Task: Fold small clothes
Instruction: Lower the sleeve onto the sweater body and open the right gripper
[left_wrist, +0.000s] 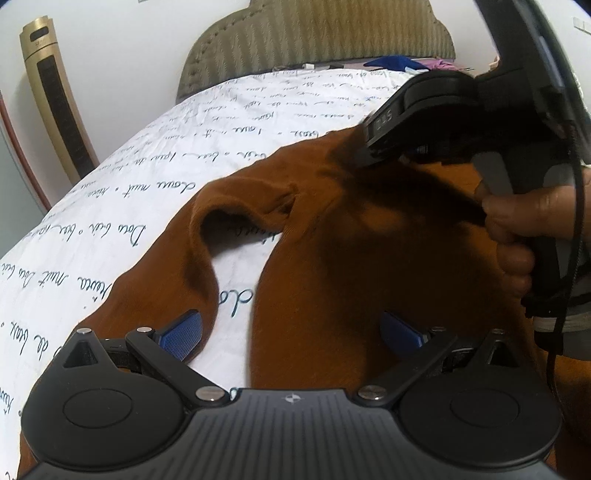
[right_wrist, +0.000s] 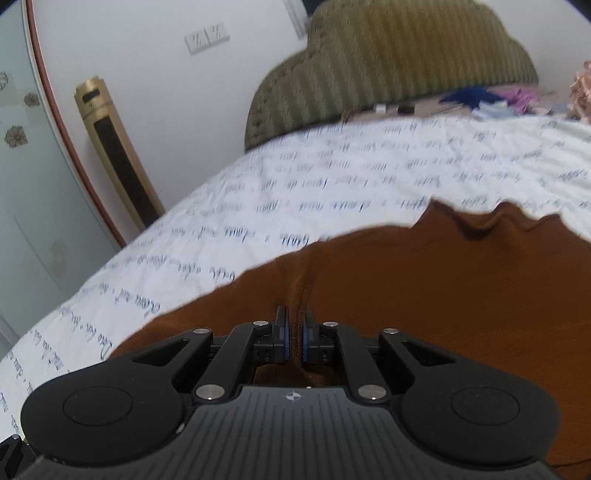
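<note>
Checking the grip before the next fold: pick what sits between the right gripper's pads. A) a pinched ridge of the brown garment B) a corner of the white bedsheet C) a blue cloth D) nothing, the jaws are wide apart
A: in the right wrist view the right gripper has its blue pads nearly together with a ridge of the brown garment pinched between them.

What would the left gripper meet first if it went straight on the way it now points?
Probably the brown garment on the bed sheet: the left gripper stands open over its edge, one of its fingers above bare sheet. Depth is unclear.
</note>
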